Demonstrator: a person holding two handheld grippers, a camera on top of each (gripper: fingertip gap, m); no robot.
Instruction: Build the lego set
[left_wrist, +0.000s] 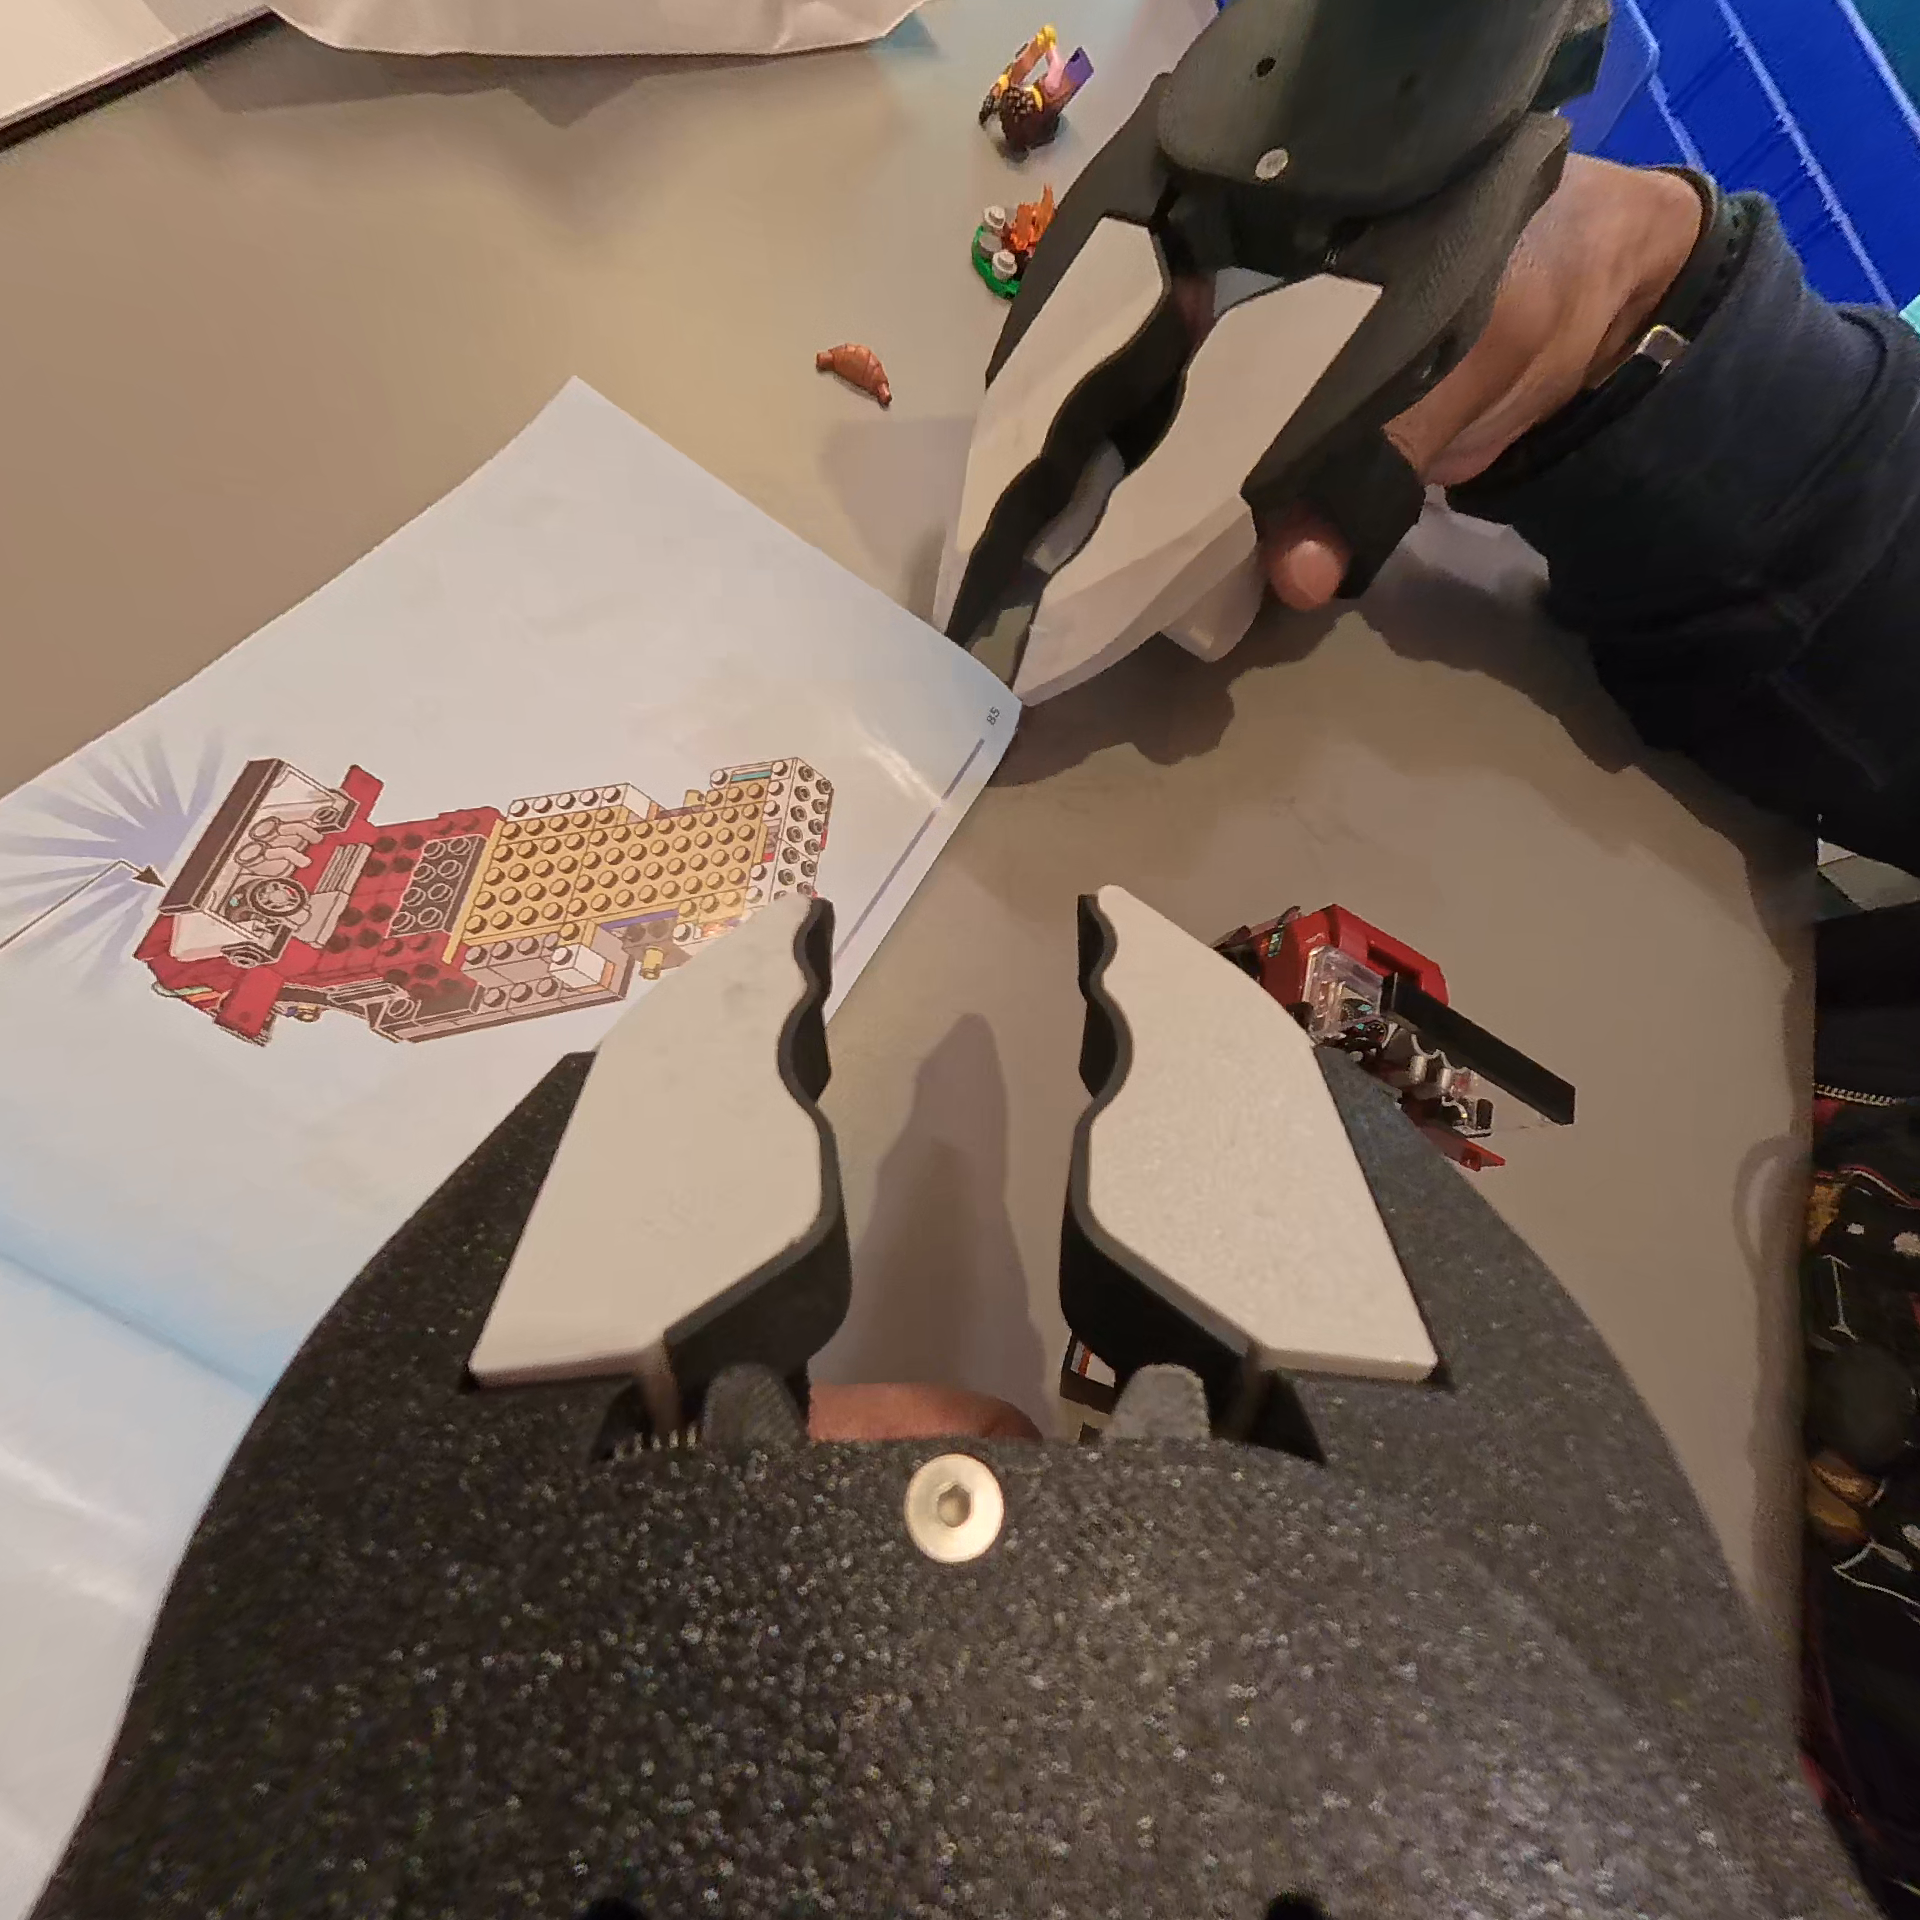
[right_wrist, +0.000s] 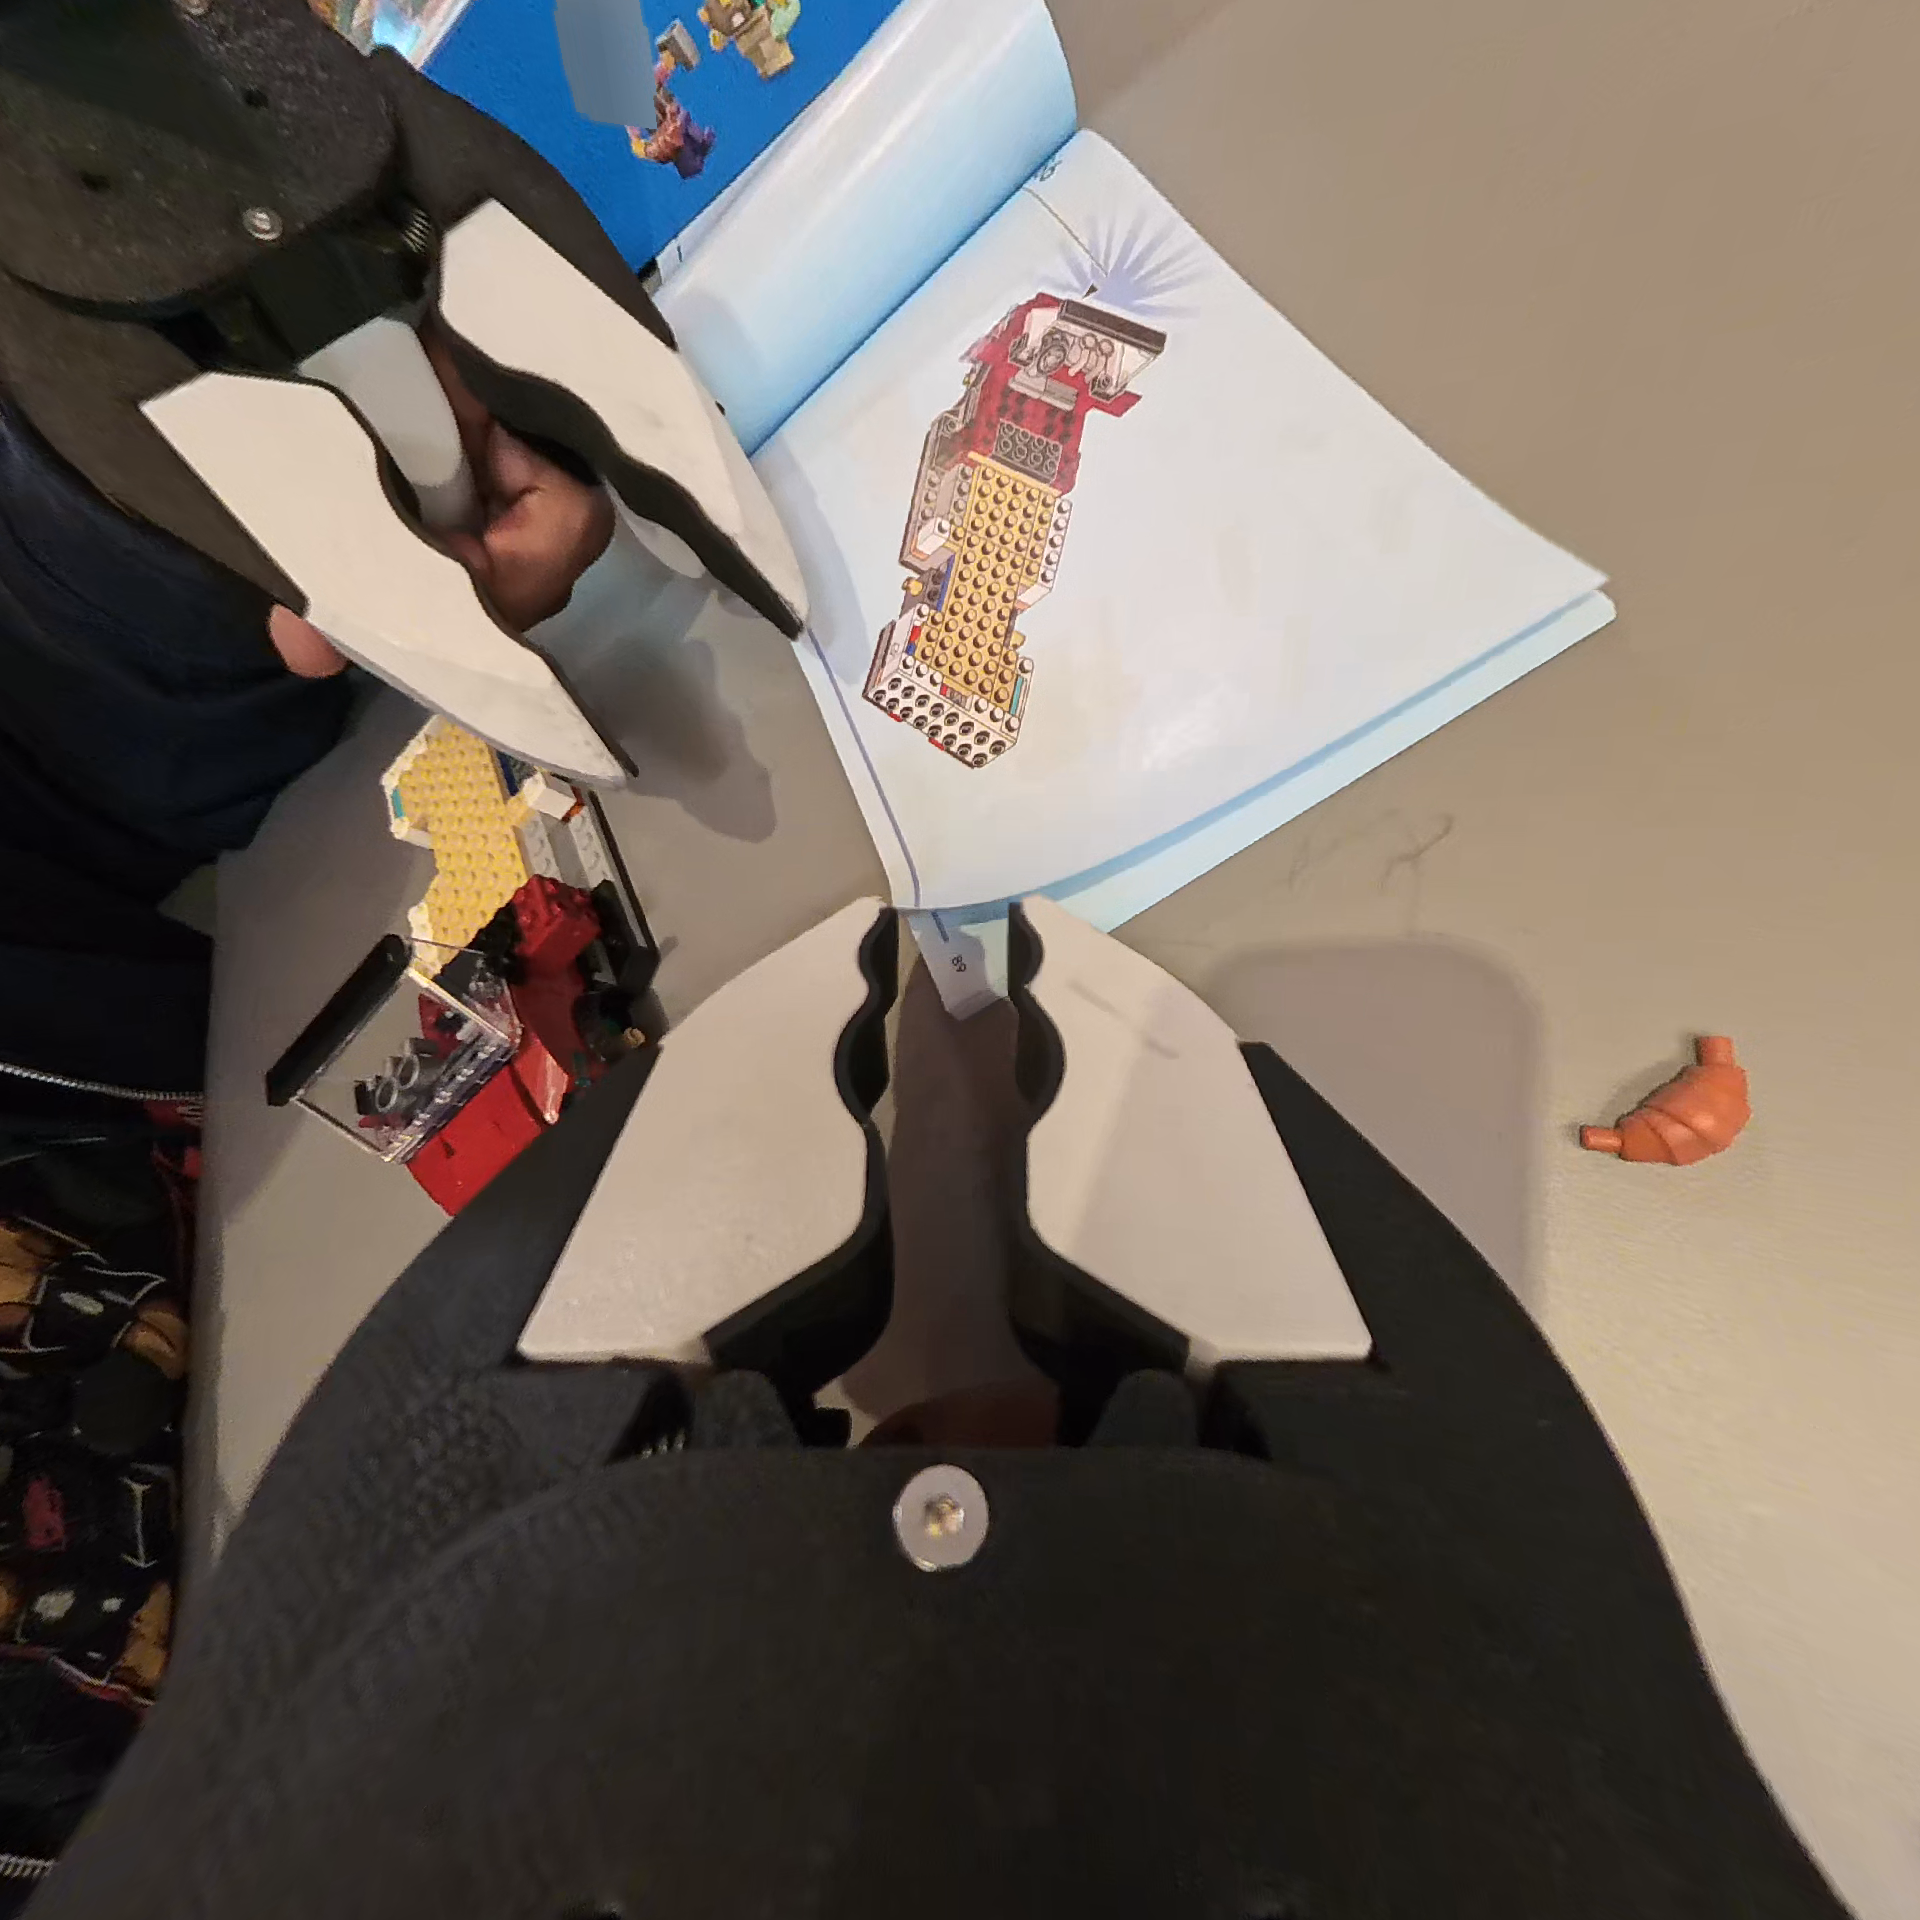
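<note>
An open instruction booklet (left_wrist: 520, 623) lies on the grey table, showing a drawing of a red and tan brick vehicle. My right gripper (right_wrist: 953, 909) is at the booklet's near corner. The lifted page corner (right_wrist: 961, 971) stands between its pads, with a gap still showing beside it, so the gripper is open. It also shows in the left wrist view (left_wrist: 992, 655), tips down at that corner. My left gripper (left_wrist: 951, 904) is open and empty above bare table, between the booklet's edge and a red brick vehicle model (left_wrist: 1382, 997). The model also shows in the right wrist view (right_wrist: 488, 987).
A small brown croissant piece (left_wrist: 857, 366) lies on the table beyond the booklet. Two small brick figures (left_wrist: 1029, 88) (left_wrist: 1008, 244) stand farther back. A blue bin (left_wrist: 1766, 125) is at the back right. A person's dark sleeve (left_wrist: 1766, 520) reaches in from the right. The small brown croissant piece (left_wrist: 857, 366) lies around 9 cm away from my right fingertips. The right camera catches it too, in the right wrist view (right_wrist: 1674, 1125).
</note>
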